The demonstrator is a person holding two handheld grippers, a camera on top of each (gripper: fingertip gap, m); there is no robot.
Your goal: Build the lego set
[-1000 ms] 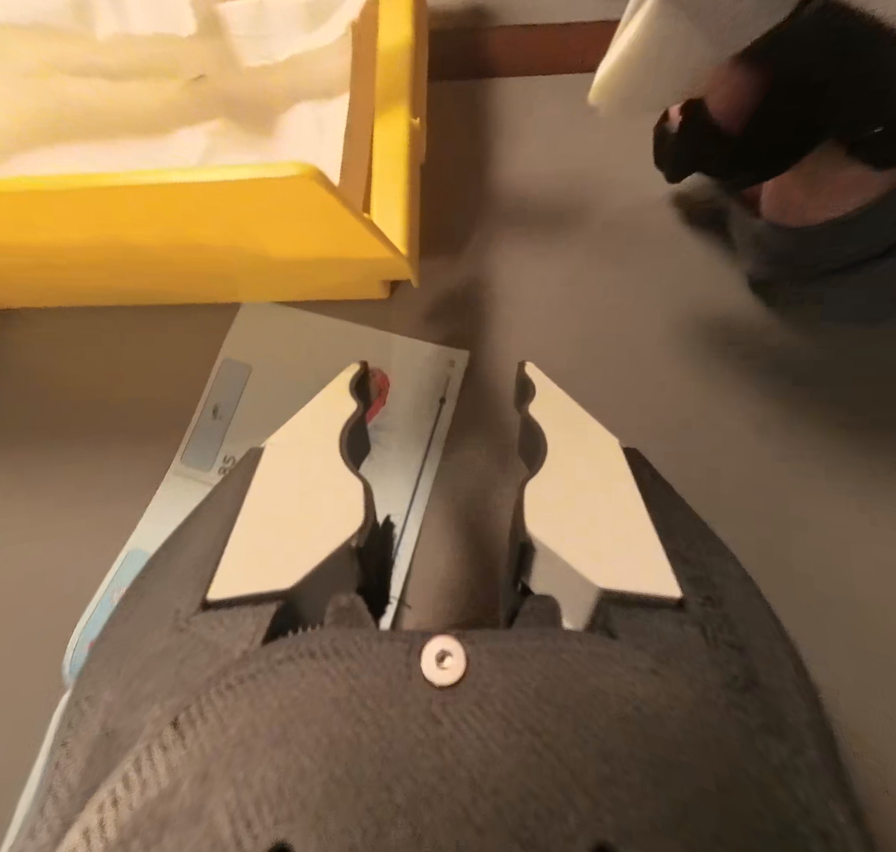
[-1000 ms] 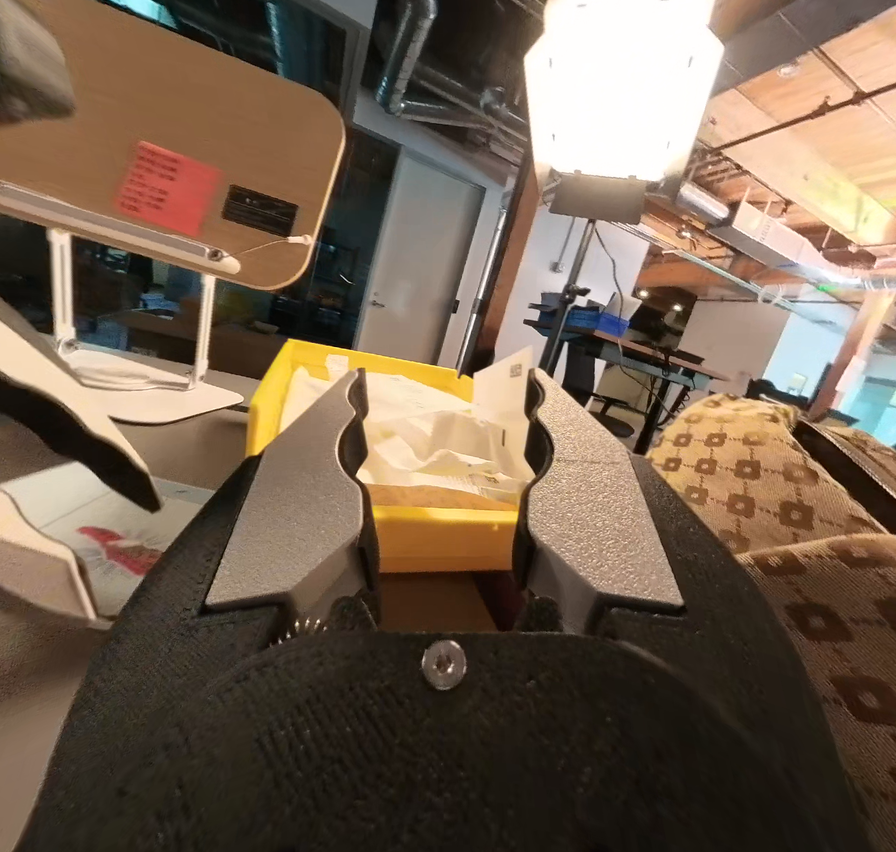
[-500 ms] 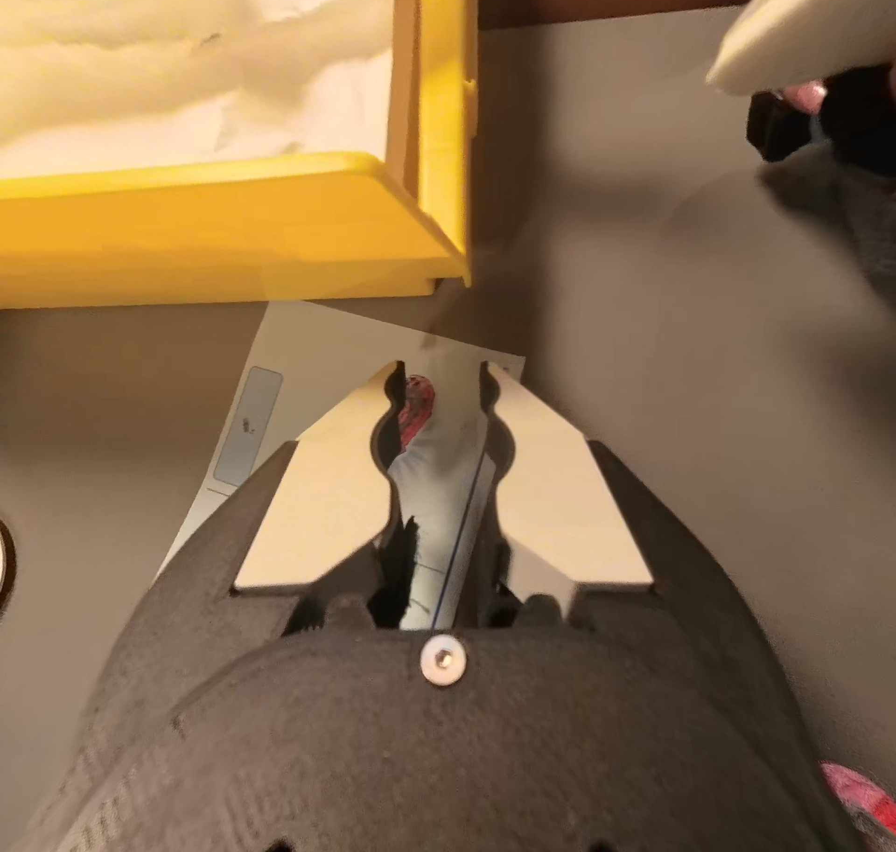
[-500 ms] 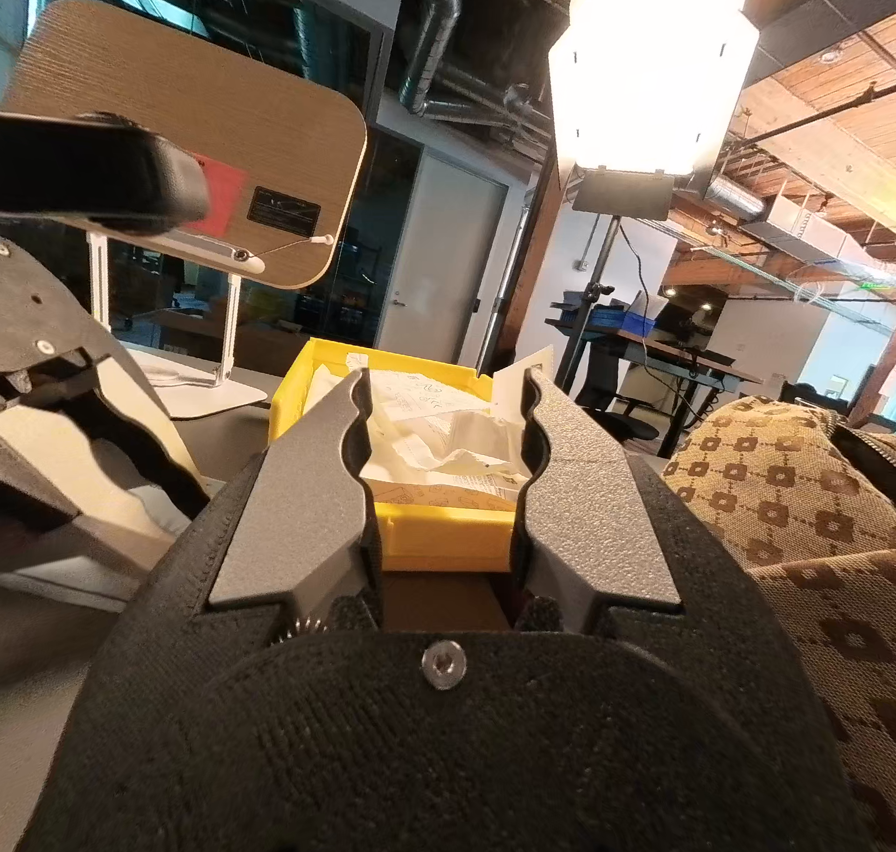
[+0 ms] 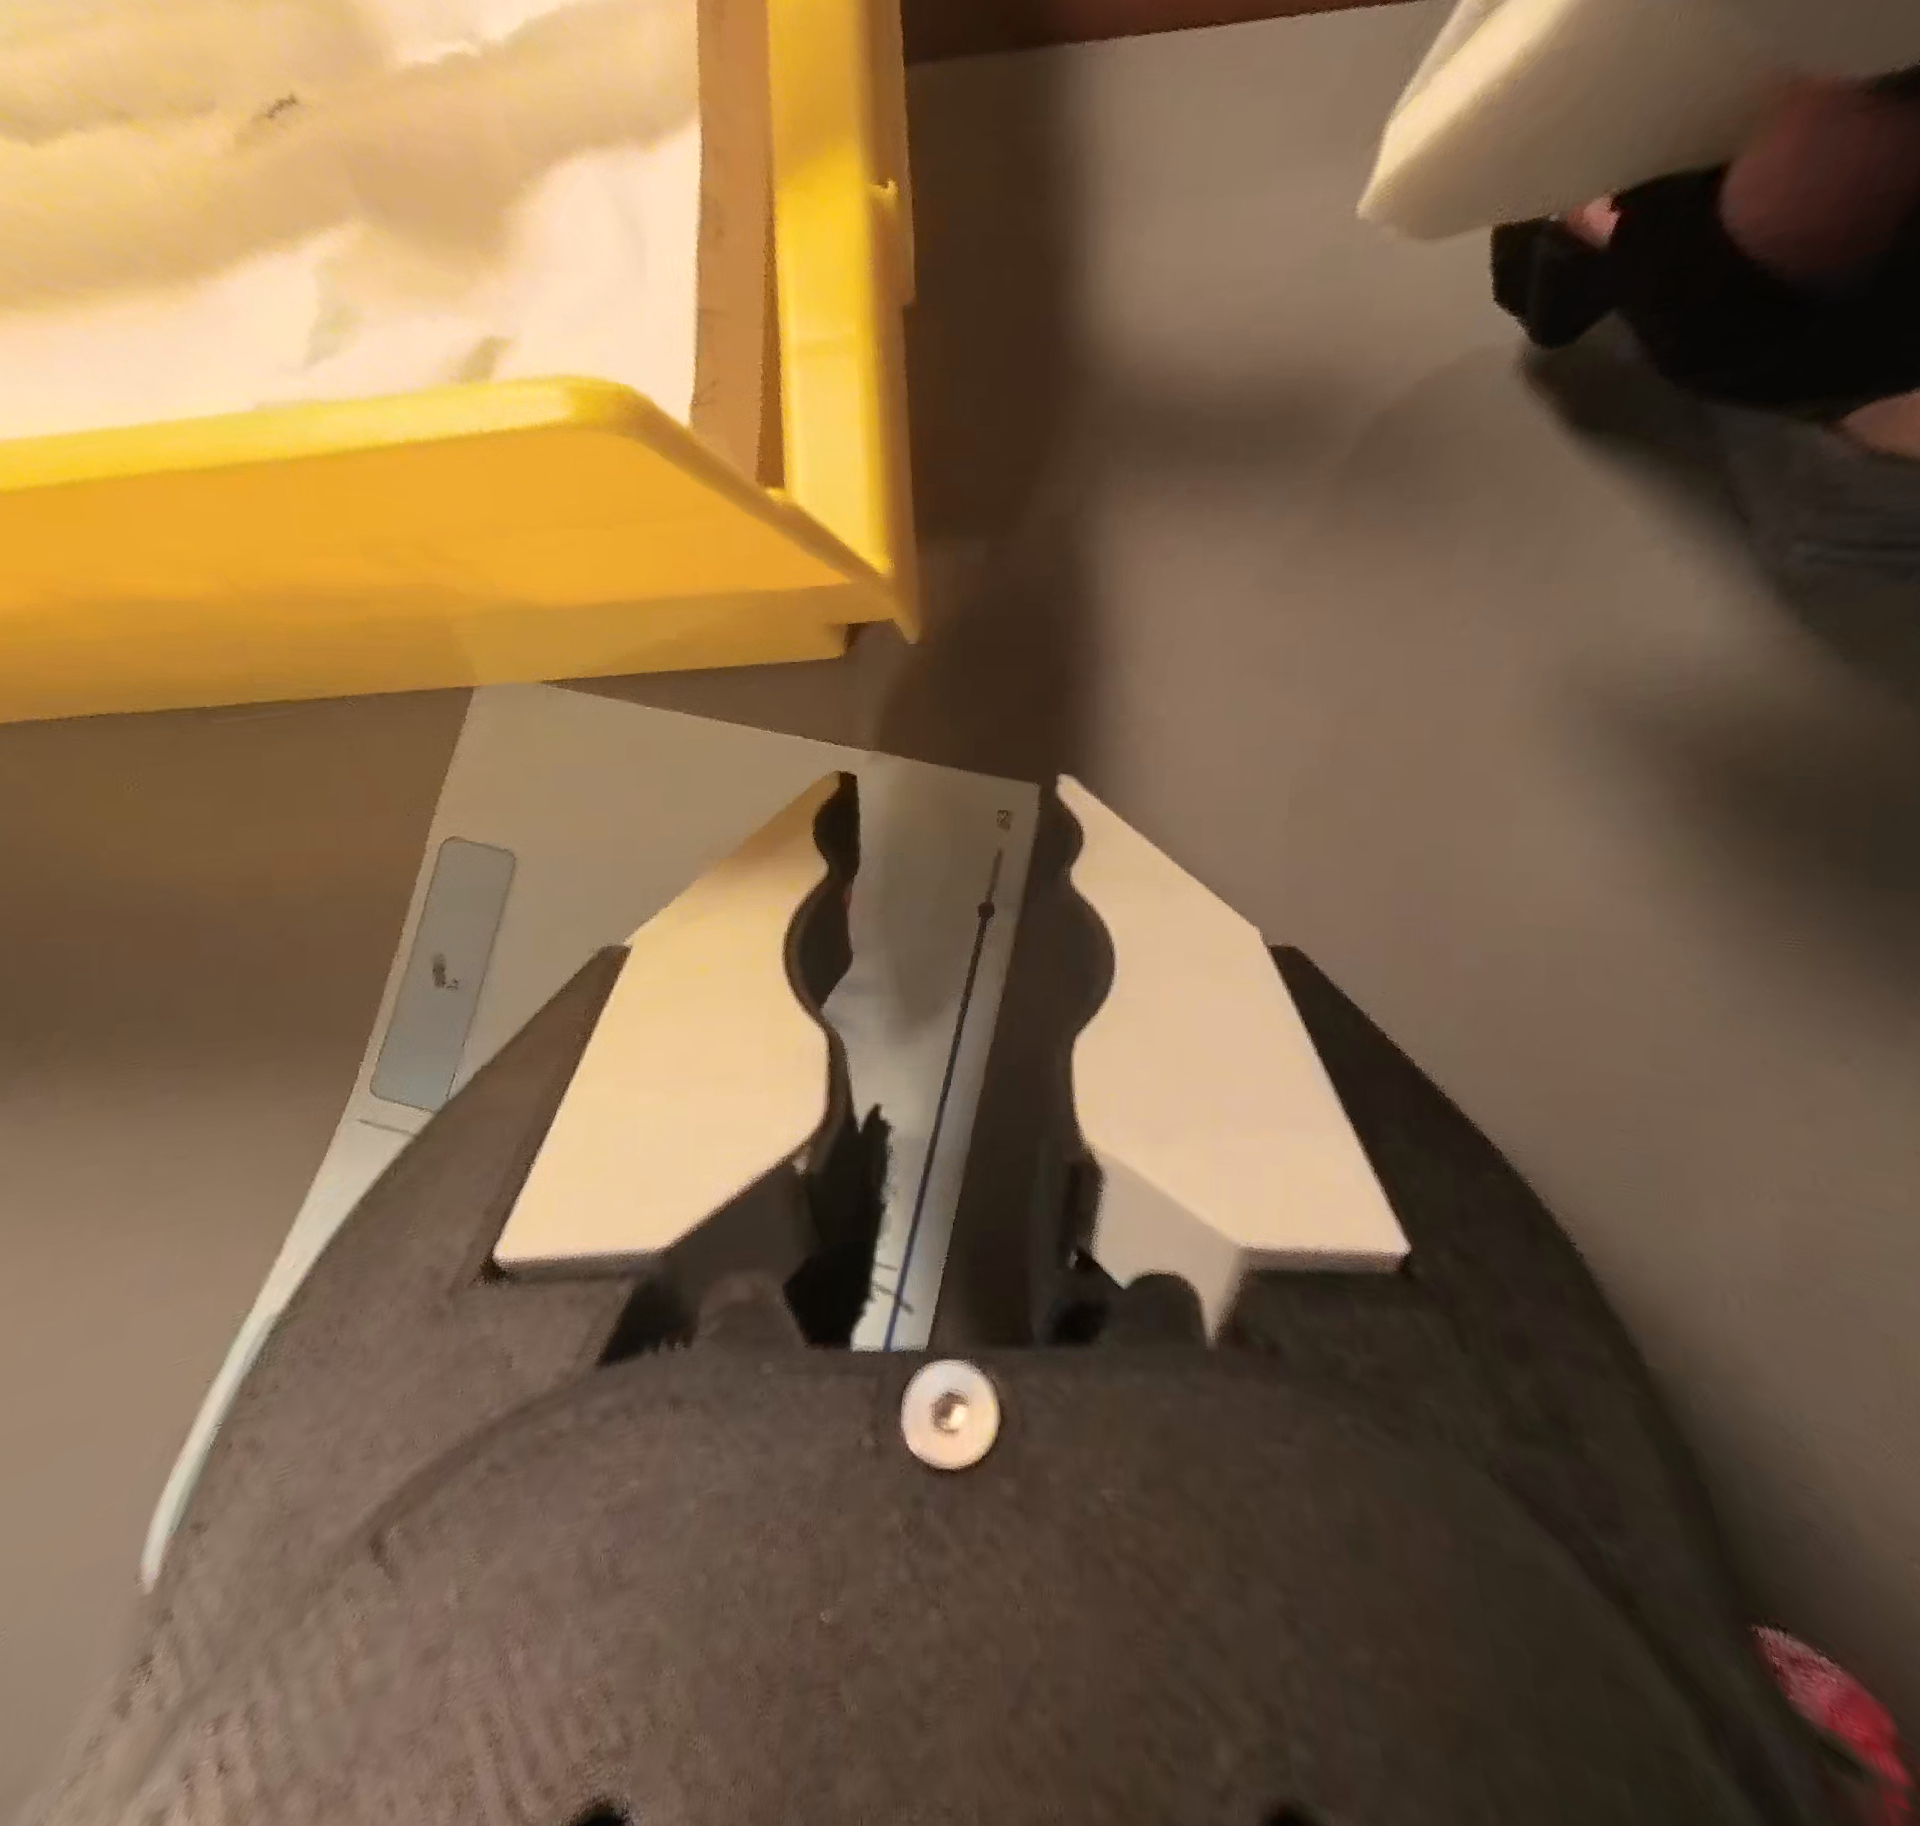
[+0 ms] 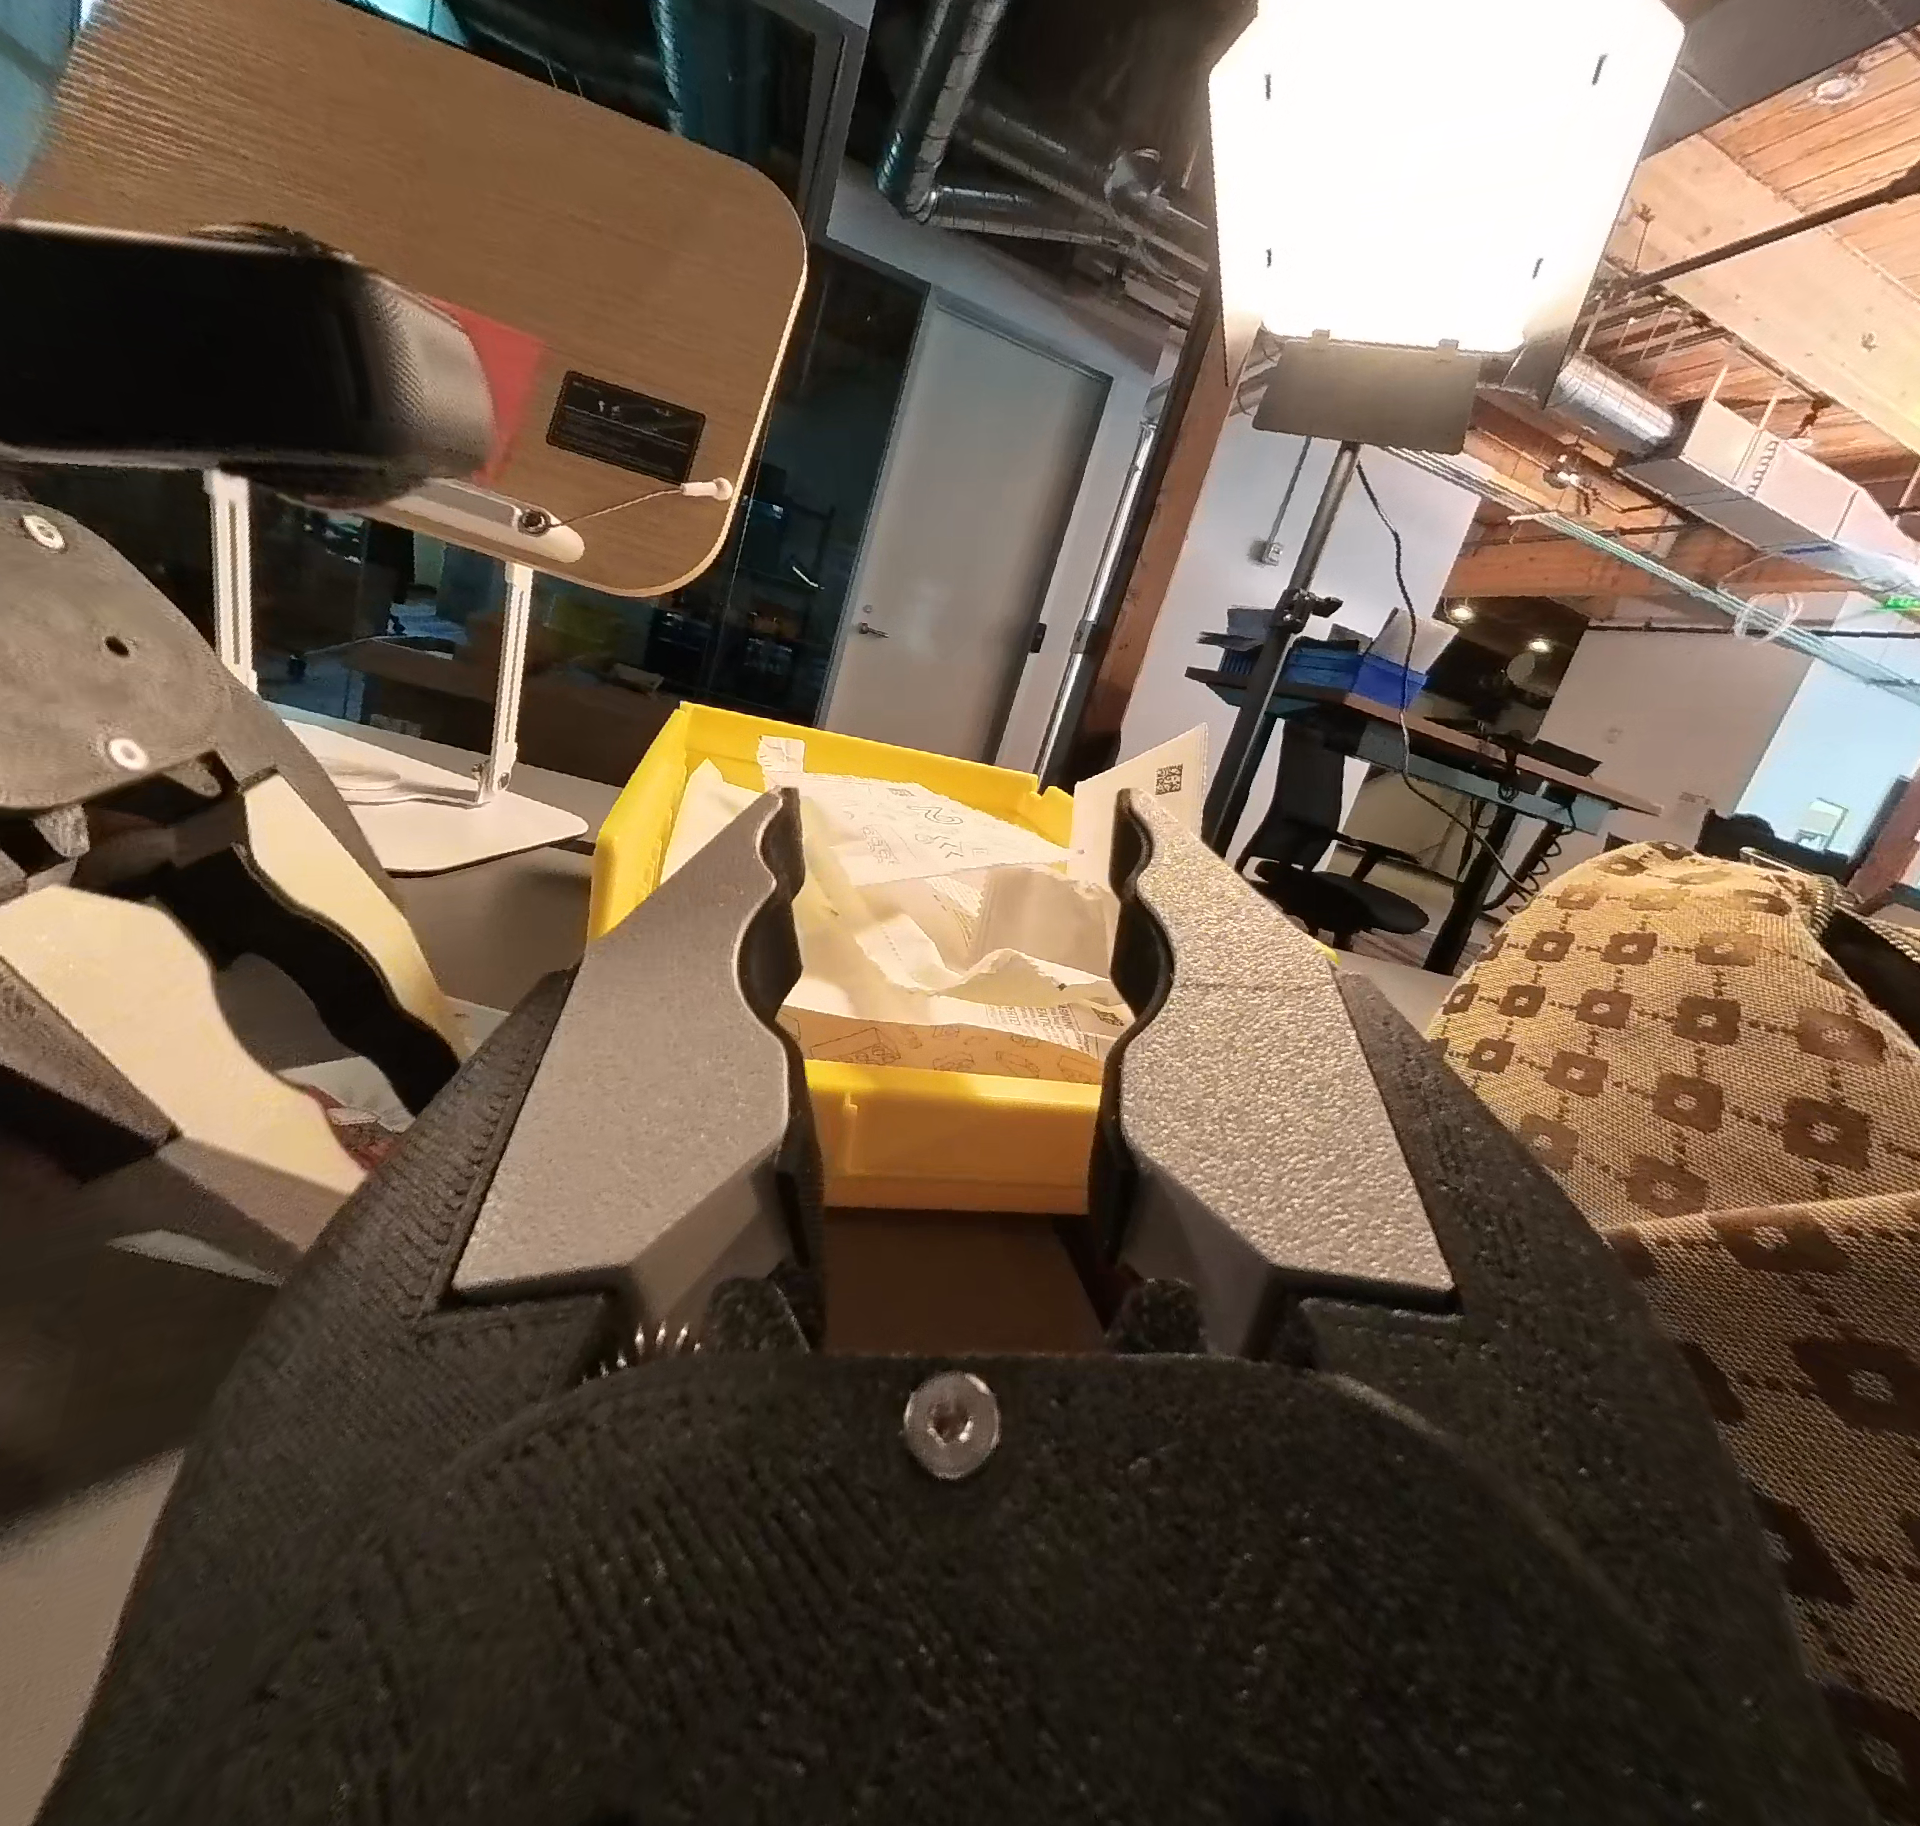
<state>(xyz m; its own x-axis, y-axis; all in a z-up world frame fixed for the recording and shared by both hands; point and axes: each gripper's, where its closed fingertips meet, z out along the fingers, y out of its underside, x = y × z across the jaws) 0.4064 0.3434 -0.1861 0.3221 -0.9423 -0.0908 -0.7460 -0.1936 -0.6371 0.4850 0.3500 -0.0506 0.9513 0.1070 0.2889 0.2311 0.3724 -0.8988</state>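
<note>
In the left wrist view my left gripper [image 5: 956,789] is down on a flat white packet [image 5: 644,820] that lies on the grey table [image 5: 1351,841], just in front of a yellow bin [image 5: 416,529]. Its fingers are nearly closed. The packet's right strip is buckled up between the pads, creased at the left pad, with its edge against the right pad. The rest of the packet lies flat. My right gripper [image 6: 956,810] is open and empty above the table and faces the yellow bin [image 6: 935,1142], which holds several crumpled white packets [image 6: 935,903]. The left gripper's cream finger [image 6: 125,1028] also shows at the left of the right wrist view.
A gloved hand [image 5: 1714,270] with the other gripper's white finger [image 5: 1558,93] is at the far right of the table. A patterned brown cushion [image 6: 1662,1049] lies to the right. A wooden board on a white stand [image 6: 416,218] and a bright light panel [image 6: 1434,114] stand behind. The left gripper's tips are roughly 15 cm from the right gripper's.
My left gripper's fingers closed from wide open onto the packet, bunching its edge between them, then eased a little apart. The packet stayed beside the bin. My right gripper stayed open and drifted slightly.
</note>
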